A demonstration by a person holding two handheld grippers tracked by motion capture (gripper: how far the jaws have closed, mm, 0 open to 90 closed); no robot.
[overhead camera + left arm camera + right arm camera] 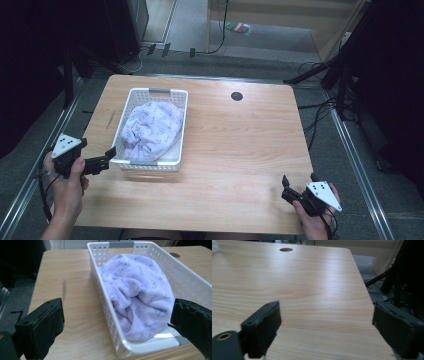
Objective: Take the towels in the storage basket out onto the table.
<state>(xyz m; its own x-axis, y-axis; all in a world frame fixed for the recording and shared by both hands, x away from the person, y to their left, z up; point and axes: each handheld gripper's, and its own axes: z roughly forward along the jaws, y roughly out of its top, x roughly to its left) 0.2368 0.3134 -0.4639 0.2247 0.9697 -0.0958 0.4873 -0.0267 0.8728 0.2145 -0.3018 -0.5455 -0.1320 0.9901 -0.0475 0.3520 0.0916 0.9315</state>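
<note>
A white perforated plastic basket (176, 107) (190, 281) stands on the left half of the wooden table (240, 140). Inside it lies a bunched lilac cloth (150, 129) (136, 292) with a small printed pattern. My left gripper (102, 159) (117, 325) is open at the basket's near left corner, its jaws straddling that corner and the cloth's near end without touching them. My right gripper (299, 186) (327, 327) is open over bare wood near the table's front right corner, nothing between its jaws.
A round cable hole (237, 96) (286, 249) sits near the table's far edge. Cables and dark stands (345, 85) crowd the floor to the right. The table's right edge (364, 287) lies close to my right gripper.
</note>
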